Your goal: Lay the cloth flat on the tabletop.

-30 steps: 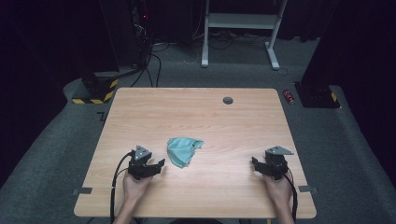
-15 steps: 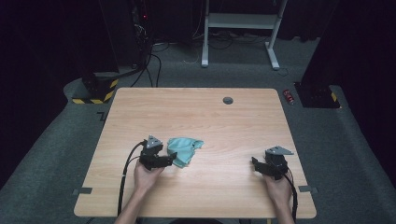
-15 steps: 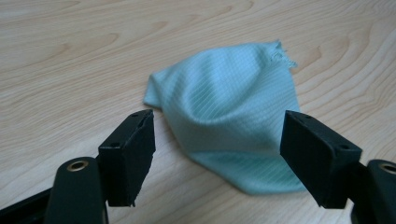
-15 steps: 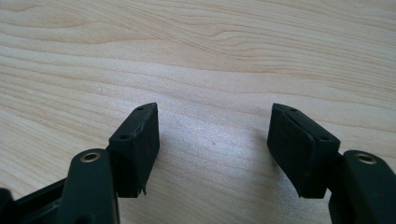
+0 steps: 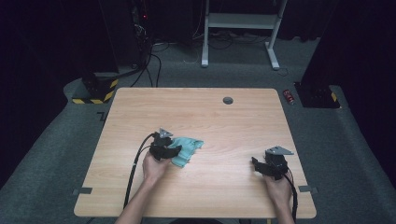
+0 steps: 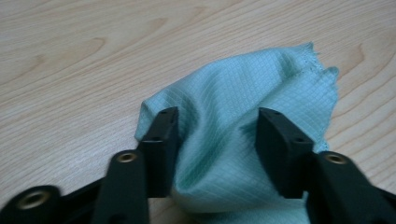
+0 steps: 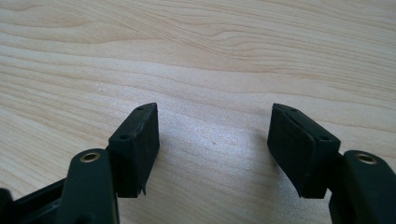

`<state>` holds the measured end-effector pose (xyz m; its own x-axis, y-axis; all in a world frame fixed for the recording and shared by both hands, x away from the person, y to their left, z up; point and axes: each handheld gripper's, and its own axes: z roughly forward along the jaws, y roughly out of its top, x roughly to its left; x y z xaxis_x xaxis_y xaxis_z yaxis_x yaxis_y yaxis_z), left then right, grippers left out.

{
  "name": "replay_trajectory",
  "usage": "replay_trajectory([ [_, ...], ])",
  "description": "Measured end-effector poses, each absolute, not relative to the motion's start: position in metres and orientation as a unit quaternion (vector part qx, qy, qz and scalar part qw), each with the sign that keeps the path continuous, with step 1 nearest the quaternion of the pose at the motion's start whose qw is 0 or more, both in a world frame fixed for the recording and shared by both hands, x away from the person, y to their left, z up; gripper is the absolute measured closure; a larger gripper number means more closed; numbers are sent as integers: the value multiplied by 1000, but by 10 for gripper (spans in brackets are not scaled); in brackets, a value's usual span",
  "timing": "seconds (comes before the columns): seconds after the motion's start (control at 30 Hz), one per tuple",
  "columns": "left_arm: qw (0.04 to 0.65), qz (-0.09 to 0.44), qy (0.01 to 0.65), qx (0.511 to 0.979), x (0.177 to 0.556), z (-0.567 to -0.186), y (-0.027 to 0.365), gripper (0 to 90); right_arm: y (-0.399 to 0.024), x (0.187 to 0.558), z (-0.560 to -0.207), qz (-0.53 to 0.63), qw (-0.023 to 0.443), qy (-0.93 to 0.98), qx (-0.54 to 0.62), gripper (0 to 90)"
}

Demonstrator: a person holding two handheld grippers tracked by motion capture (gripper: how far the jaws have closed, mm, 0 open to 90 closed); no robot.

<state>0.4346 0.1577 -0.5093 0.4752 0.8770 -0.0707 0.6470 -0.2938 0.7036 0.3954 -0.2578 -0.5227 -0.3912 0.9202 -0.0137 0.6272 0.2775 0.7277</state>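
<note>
From the high view, the wooden surface (image 5: 205,116) carries a crumpled teal cloth (image 5: 188,149) left of centre near the person's edge. The left tool (image 5: 173,150) sits at the cloth's left side, its tips over the fabric and covering that edge of it. The right tool (image 5: 256,164) rests well apart, near the right front corner, over bare wood. A small round dark grommet (image 5: 228,100) lies near the far edge. Beyond the surface, on the floor, are a yellow-and-black striped block (image 5: 93,93), a small red object (image 5: 289,96) too small to identify, white frame legs (image 5: 240,21) and loose cables (image 5: 154,60); the background is dark and hard to make out. No writing can be read.

In the left gripper view, the cloth (image 6: 243,140) bulges up between the two black jaws, which have just been closing. The fabric shows a fine grid weave and a stitched edge at upper right. Its near part is cut off by the frame's bottom. The pads seem to press into the folds on either side, though the contact is partly shadowed, so the tool (image 6: 217,135) is probably grasping the cloth.

In the right gripper view, the right tool (image 7: 212,140) stands released, jaws wide apart with pale wood grain (image 7: 210,56) between them.
</note>
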Motion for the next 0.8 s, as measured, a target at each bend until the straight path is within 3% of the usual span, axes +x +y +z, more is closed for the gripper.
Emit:
replay_trajectory([
  [0.23,350,168,479,787,436,-508,160,839,-258,395,-523,327,224,767,504,341],
  [0.8,438,108,459,766,436,-496,136,876,-258,395,-523,327,224,767,504,341],
])
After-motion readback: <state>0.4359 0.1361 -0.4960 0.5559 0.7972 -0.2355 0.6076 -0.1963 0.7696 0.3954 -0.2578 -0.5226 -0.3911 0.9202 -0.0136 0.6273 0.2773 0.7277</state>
